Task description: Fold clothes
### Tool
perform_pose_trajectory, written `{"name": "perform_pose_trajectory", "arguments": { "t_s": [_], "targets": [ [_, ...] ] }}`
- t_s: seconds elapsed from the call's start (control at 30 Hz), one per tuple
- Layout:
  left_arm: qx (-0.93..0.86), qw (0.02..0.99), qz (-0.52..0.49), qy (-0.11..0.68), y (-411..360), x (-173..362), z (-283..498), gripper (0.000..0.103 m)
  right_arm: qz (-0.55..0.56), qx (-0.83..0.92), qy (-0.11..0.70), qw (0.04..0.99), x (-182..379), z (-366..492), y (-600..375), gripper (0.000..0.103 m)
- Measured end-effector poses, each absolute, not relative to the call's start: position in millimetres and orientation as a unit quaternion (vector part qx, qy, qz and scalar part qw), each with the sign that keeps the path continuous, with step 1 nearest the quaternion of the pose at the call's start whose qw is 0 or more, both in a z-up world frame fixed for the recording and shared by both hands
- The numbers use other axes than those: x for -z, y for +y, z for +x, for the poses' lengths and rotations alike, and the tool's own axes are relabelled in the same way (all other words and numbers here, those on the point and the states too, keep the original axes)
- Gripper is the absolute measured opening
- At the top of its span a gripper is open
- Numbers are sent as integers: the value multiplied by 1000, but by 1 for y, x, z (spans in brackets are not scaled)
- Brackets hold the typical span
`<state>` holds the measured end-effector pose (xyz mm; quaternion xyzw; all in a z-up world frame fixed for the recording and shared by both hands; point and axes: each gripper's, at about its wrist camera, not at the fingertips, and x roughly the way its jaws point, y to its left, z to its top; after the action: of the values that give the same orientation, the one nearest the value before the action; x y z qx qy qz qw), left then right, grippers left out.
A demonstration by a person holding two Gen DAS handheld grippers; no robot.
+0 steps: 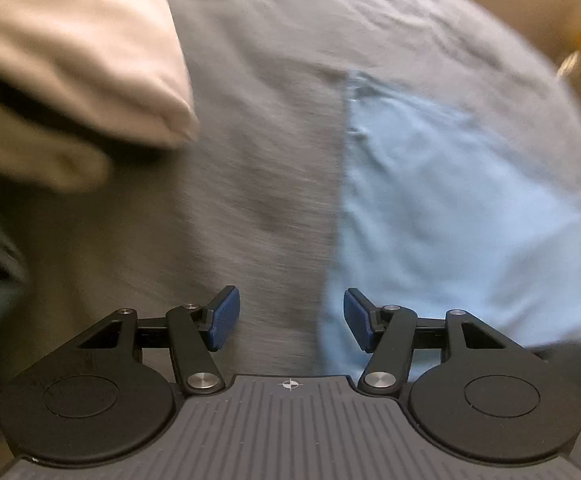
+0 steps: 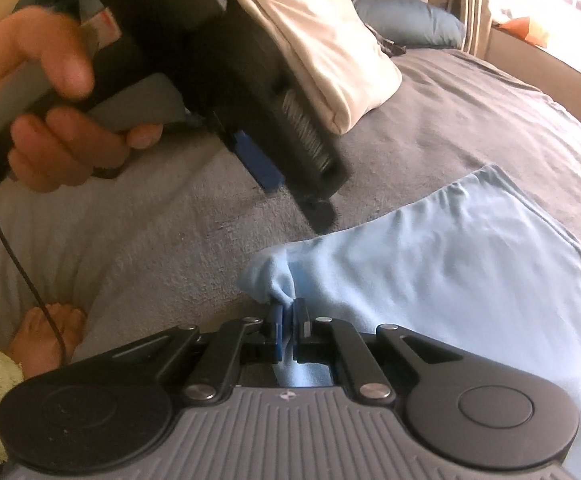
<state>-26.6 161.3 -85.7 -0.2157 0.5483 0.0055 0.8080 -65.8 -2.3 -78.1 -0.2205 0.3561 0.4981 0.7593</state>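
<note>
**Light-blue cotton pinched at 1 corner, first fold pending**

Light-blue garment [image 2: 470, 280] lies spread flat on the grey bedspread [image 2: 470, 120], right half of the bed as the left wrist view shows it. Right gripper [image 2: 289, 320]: jaws pressed together on a bunched corner of the garment's near edge; cloth puckers above the pads. Left gripper [image 1: 290, 318]: jaws spread, nothing between them, hovering above the bedspread just beside the garment's left edge; view is motion-blurred. In the right wrist view the person's hand [image 2: 50, 92] holds that left tool above the bed. A cream folded cloth [image 2: 330, 52] sits further back, well apart.

Step, as judged: securing grip points before fold 1. Next move likely calls for the left jaws to take a 2nd point on the same edge, then both lifting together so the cloth carries over evenly.
</note>
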Motion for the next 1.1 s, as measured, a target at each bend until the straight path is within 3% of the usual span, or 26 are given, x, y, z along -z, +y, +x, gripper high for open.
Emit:
{"name": "perform_pose_trajectory", "arguments": {
  "t_s": [0.07, 0.7, 1.1],
  "targets": [
    [17, 793, -261, 550, 164, 87, -24, 58, -218, -498, 355, 761, 77, -70, -1, 4],
    [82, 785, -300, 536, 168, 110, 30, 59, -192, -493, 335, 780, 50, -62, -13, 4],
    [93, 825, -261, 492, 153, 105, 99, 57, -182, -491, 334, 784, 50, -50, -8, 4]
  ]
}}
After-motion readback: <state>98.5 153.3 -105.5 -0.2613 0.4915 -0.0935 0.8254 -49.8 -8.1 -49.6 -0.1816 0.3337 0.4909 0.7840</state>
